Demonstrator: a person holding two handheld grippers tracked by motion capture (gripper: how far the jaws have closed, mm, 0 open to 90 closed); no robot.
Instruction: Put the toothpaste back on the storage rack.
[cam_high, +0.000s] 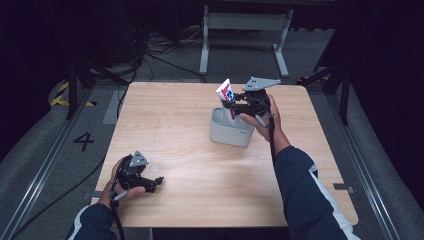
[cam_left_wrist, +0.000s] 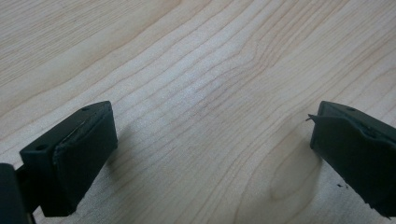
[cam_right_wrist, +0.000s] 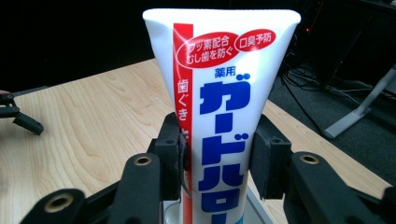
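Observation:
A white toothpaste tube (cam_right_wrist: 224, 116) with red and blue print stands upright between the pads of my right gripper (cam_right_wrist: 217, 158), which is shut on its middle. In the high view the tube (cam_high: 226, 97) leans a little, flat end up, with its lower end inside a grey plastic bin (cam_high: 227, 134) at mid-table; the right gripper (cam_high: 233, 106) grips it just above the bin's rim. My left gripper (cam_high: 159, 182) rests low at the table's near left corner. Its jaws (cam_left_wrist: 212, 149) stand wide apart over bare wood, with nothing between them.
The wooden table (cam_high: 170, 125) carries the bin and nothing else that I can make out. Beyond its far edge stand a white desk frame (cam_high: 245, 30) and loose cables (cam_high: 155, 50) on the dark floor. The left gripper (cam_right_wrist: 18, 116) also appears far off in the right gripper view.

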